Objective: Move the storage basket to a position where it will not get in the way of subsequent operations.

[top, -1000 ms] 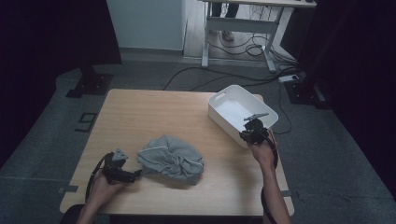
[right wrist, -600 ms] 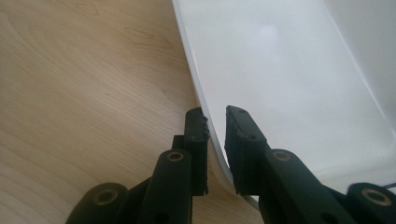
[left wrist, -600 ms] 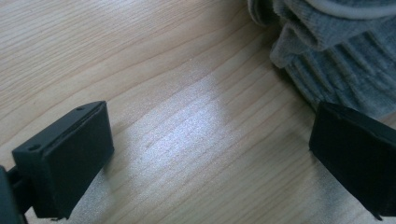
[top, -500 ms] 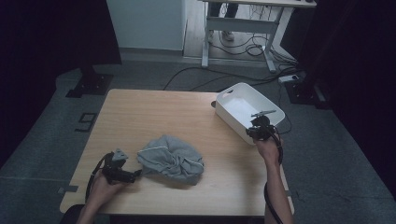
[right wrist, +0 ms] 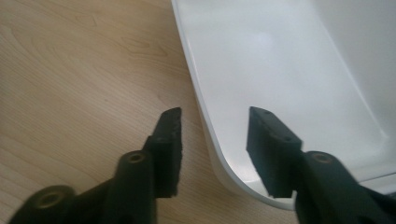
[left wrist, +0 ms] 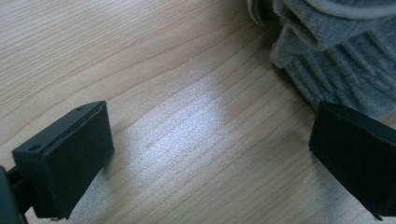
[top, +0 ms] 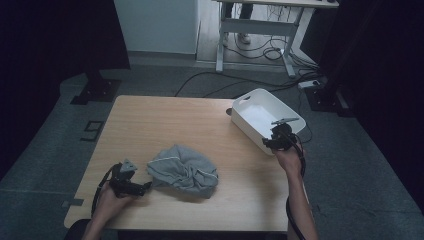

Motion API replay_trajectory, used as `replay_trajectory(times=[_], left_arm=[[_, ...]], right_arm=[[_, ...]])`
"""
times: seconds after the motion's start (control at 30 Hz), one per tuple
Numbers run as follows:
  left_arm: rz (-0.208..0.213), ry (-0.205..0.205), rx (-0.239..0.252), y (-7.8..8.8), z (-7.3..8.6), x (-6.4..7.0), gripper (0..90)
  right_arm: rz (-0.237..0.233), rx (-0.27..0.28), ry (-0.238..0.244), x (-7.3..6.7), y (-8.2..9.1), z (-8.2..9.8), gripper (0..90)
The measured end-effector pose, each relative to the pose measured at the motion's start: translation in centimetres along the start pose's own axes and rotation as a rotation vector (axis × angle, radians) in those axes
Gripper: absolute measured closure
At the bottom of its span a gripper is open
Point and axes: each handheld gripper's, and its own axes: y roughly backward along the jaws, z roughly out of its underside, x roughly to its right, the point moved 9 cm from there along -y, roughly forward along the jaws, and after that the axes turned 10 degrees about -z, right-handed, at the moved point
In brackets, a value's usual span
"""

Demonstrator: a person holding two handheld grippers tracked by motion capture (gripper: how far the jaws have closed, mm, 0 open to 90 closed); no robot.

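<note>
Right gripper (right wrist: 212,140) has just been opening, jaws loosely straddling the bin (right wrist: 299,84) rim, probably letting go, while the wide-open, empty left gripper (left wrist: 210,144) waits beside the cloth (top: 184,169).

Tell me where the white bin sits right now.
In the high view the white bin sits at the table's far right corner, empty. The right gripper is at its near rim, jaws just opened astride the wall, far from the grey cloth.

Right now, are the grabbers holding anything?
No. The right gripper straddles the white bin's rim, jaws just opened, not pressing. The left gripper is open beside the grey cloth.
</note>
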Motion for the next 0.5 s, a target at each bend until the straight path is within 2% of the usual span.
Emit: replay_trajectory(times=[0.1, 0.3, 0.33, 0.37, 0.5], left_arm=[[0.000, 0.000, 0.000, 0.0, 0.0, 0.0, 0.0], [0.000, 0.000, 0.000, 0.0, 0.0, 0.0, 0.0], [0.000, 0.000, 0.000, 0.0, 0.0, 0.0, 0.0], [0.000, 0.000, 0.000, 0.0, 0.0, 0.0, 0.0], [0.000, 0.000, 0.000, 0.0, 0.0, 0.0, 0.0]], right_arm=[[0.001, 0.023, 0.008, -0.4, 0.8, -0.4, 39.6], [-0.005, 0.021, 0.034, -1.4, 1.9, -0.5, 30.7], [-0.007, 0.029, 0.041, -1.9, 2.5, -0.7, 25.6], [-0.007, 0.029, 0.041, -1.9, 2.5, -0.7, 25.6], [-0.006, 0.051, 0.058, -3.0, 3.4, -0.7, 13.3]])
